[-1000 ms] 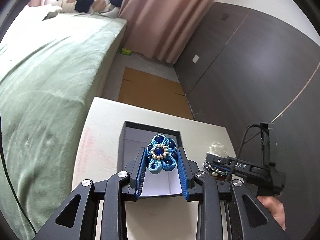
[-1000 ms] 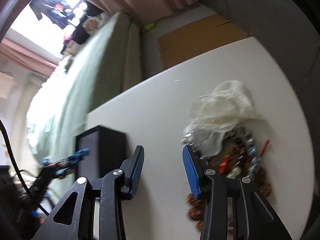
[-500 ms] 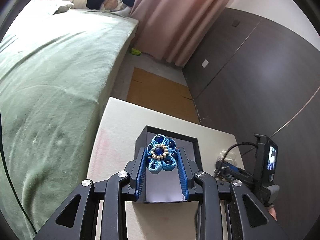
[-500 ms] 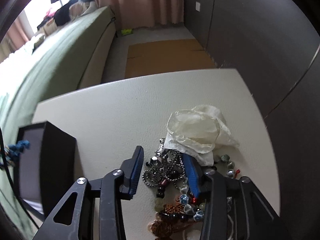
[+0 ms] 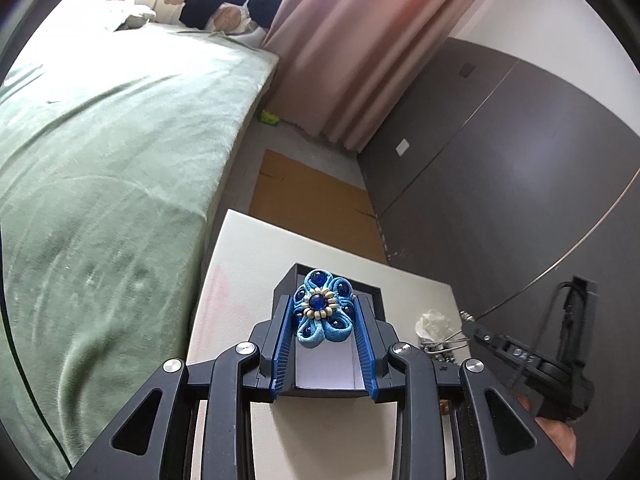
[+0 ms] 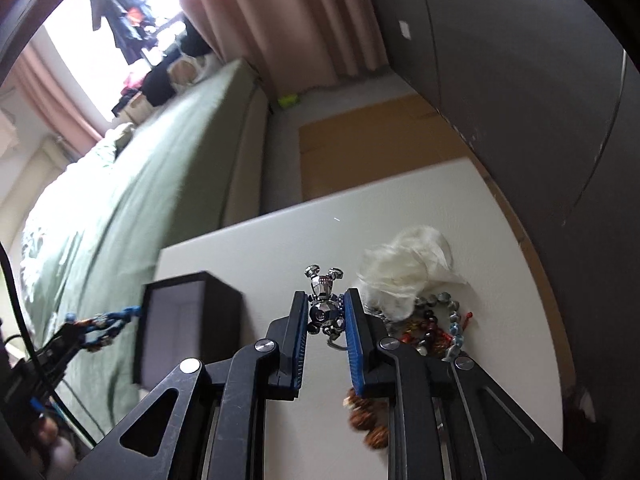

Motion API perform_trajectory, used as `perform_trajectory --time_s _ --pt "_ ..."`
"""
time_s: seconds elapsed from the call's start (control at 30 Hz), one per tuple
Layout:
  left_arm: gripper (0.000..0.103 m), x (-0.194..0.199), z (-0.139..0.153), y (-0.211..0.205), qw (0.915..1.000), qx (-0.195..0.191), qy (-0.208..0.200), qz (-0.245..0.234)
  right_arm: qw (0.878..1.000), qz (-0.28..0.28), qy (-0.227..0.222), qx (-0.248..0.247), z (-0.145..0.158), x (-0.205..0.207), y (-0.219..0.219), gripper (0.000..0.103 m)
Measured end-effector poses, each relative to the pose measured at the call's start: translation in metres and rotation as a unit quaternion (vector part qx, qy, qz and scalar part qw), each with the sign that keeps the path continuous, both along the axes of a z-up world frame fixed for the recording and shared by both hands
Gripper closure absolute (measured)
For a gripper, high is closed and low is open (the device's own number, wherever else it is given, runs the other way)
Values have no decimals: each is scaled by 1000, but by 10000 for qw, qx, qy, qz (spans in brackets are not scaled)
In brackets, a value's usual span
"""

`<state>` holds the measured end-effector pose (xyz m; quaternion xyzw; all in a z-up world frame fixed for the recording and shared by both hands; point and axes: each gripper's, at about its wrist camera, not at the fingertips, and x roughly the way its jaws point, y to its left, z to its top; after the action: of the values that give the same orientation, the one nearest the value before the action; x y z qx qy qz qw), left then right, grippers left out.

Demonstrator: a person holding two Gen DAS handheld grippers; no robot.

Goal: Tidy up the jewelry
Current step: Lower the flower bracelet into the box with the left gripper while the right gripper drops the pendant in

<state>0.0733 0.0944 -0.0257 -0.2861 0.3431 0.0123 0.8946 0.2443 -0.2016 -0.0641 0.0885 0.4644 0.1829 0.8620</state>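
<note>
Green plush bedding [image 5: 104,168] fills the left of both views, beside the white rectangular surface [image 5: 248,256]. On that surface stands an open black square jewelry box [image 5: 370,300] with a pale lining. The left gripper [image 5: 324,312] hovers over the box, its blue-ribbed fingers [image 5: 282,332] narrowly parted and pressed on either side of a blue fabric flower brooch with dark blue beads and a ring of cream beads [image 5: 322,308], held above the box's inside. To the right, the right gripper [image 6: 325,312] has its fingers [image 6: 298,320] closing on a shiny silver metal charm with two round ears [image 6: 325,292], which sits between the pads, lifted off the surface. Right of it lies a crumpled white sheer pouch [image 6: 408,272], touching a heap of mixed bead bracelets [image 6: 436,332] in grey, red and brown.
</note>
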Motion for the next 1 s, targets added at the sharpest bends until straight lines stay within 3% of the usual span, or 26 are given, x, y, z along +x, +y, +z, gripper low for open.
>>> perform_trajectory --time_s 0.57,1.0 --pt "72 -23 14 39 9984 -357 -291 335 9910 413 -1277 8 146 -41 56 84" --pt "72 -22 11 54 9973 -471 -313 476 9764 824 -1994 67 208 -63 113 84"
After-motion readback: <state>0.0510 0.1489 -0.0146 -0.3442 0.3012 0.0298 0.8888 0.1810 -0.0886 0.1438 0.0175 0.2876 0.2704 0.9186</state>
